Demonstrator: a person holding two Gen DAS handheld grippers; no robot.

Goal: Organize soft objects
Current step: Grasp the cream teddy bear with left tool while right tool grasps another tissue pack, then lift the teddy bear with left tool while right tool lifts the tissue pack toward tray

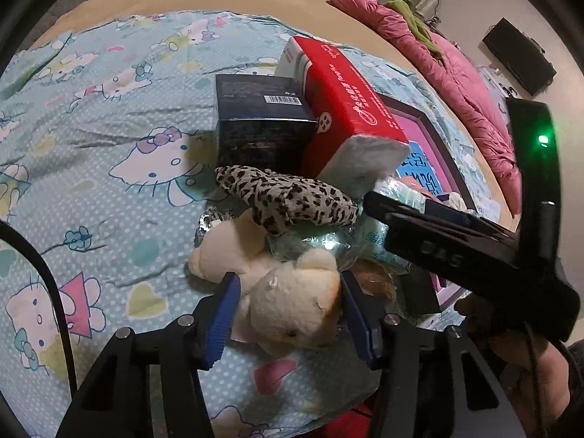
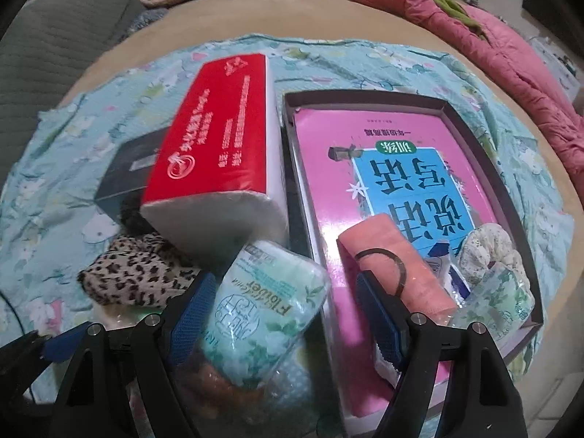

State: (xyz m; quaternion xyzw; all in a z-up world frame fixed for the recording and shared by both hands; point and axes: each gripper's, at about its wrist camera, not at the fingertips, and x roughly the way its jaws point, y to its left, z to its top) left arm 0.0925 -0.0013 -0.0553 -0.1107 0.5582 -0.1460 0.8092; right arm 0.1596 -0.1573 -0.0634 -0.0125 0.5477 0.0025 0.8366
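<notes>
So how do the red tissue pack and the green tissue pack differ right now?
The red tissue pack is long, block-shaped and propped tilted on the dark box; the green tissue pack is smaller, rounded and lies between the right gripper pads. Red is untouched; green is about to be gripped. Both lie outside the tray.

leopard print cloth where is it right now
In the left wrist view the leopard print cloth lies mid-frame on the bedsheet, in front of the dark box and just behind the plush toy.
</notes>
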